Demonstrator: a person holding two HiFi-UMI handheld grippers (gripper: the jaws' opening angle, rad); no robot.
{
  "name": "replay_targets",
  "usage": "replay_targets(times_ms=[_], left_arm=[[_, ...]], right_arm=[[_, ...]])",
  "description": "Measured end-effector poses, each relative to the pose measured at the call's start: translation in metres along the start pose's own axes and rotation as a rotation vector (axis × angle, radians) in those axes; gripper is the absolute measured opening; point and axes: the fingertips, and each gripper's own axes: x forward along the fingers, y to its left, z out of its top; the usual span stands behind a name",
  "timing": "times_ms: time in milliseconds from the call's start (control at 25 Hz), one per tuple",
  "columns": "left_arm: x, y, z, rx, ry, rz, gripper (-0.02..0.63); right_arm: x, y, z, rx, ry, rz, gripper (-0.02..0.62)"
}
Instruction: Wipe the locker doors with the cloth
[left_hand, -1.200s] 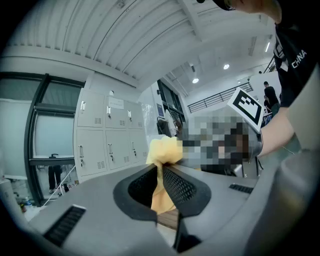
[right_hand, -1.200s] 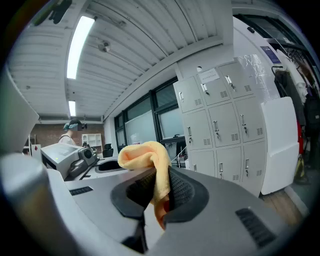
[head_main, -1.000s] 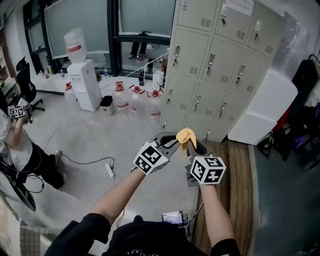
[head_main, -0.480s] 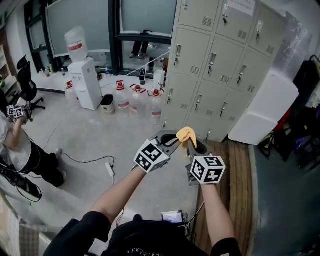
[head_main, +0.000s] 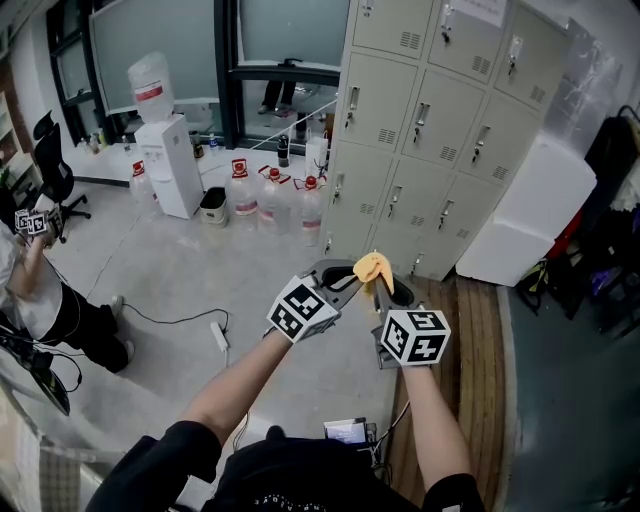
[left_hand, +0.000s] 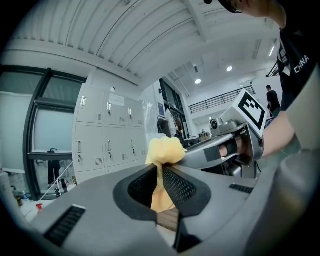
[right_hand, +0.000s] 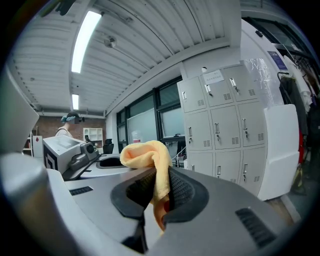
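Head view shows the left tool and the right tool both clamped tight on the cloth, held mid-air, well apart from the lockers. It looks light, soft and floppy; a bunched fold should grip best.

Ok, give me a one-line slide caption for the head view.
A yellow cloth clamped by the left gripper and right gripper, in front of the beige lockers.

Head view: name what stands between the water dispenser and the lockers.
A small bin and a row of red-capped water jugs stand between the dispenser and the lockers; the head view shows it.
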Motion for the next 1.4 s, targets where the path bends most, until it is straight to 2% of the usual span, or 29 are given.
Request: replay_targets(times_ms=[960,1200,1400], left_arm=[[0.074,-0.038,0.014,0.0,0.007,0.041,0.048],[0.093,-0.013,0.001,-0.003,0.016,0.031,0.048],[0.115,0.034,-0.013,-0.009,0.006,0.012,0.048]], right_arm=[[-0.034,-0.076,0.006,-0.035,-0.003,0.044,0.061],[-0.005,-0.092,0.002,-0.027,0.004,0.042,0.061],[0.045,-0.109,0.006,-0.036,0.013,0.021,0.061]])
